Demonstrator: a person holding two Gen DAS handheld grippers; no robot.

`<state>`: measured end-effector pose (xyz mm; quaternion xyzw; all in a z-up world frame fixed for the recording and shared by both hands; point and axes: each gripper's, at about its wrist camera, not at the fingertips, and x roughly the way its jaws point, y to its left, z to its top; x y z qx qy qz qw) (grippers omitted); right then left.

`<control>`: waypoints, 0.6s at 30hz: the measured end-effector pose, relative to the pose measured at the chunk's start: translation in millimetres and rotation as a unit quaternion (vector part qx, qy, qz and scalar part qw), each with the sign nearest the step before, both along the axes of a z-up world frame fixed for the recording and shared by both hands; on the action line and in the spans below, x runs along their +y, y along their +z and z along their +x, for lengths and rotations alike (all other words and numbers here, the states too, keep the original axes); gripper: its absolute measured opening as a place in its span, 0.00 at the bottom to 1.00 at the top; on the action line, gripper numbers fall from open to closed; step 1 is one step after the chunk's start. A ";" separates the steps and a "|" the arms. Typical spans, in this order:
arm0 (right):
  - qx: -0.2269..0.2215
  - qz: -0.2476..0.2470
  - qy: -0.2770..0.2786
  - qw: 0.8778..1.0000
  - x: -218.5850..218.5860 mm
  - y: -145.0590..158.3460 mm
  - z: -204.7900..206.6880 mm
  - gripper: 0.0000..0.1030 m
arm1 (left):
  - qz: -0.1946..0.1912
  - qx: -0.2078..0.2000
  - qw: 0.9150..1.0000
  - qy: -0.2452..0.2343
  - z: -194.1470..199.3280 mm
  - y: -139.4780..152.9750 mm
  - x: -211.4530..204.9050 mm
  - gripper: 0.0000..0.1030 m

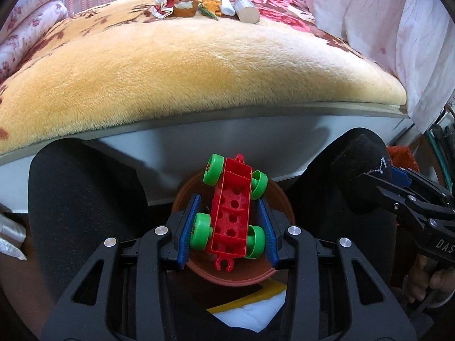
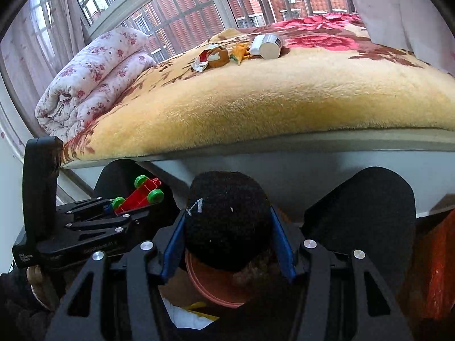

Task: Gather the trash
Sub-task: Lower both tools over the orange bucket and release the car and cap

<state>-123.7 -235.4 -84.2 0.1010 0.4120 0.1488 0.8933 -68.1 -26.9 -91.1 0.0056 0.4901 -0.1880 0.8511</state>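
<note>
While both hands are lowered in front of the bed, each tool is seen to be loaded. The left tool (image 1: 227,227) is clenched on a red toy car (image 1: 231,209) with green wheels, its blue pads pressed against the wheels on either side, the car held underside up. The right tool (image 2: 227,238) is closed on a black knitted sock (image 2: 227,218), which is bunched into a ball between the pads. Directly beneath both loads a round brown bin (image 1: 281,199) is visible, its rim showing around the car and under the sock; both things appear to be held over its mouth so that they can be dropped in, though neither has been let go yet. To either side, dark trouser knees are seen, so the bin is judged to stand between the person's legs, close to the white side panel of the bed (image 1: 256,139).

Farther off, on the yellow plush blanket (image 1: 199,65), the remaining litter is gathered in a row near the far edge: a crumpled red-and-white wrapper (image 1: 163,7), a brown paper cup (image 1: 184,6), an orange and green scrap (image 1: 210,8), a white bottle (image 1: 226,5) and a silver can (image 1: 246,10) lying on its side. A folded floral quilt (image 2: 91,76) is left at the blanket's far left, by the barred window.
</note>
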 end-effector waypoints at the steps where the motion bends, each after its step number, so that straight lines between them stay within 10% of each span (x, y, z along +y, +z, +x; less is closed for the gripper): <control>1: 0.000 0.000 0.000 1.000 0.8 0.2 0.6 0.53 | 0.000 0.000 1.000 0.000 0.0 -0.3 -0.1 0.38; 5: 0.003 -0.001 0.000 1.000 1.3 -0.4 1.0 0.60 | 0.004 0.002 1.000 -0.001 0.0 -2.0 -2.3 0.38; 9: 0.003 0.007 -0.011 1.000 -3.6 -0.3 2.6 0.66 | 0.022 0.008 1.000 0.016 3.3 -6.0 0.7 0.77; 18: -0.015 0.021 -0.036 0.999 -22.3 10.7 3.8 0.66 | -0.015 0.006 0.999 0.040 6.9 -1.2 15.9 0.77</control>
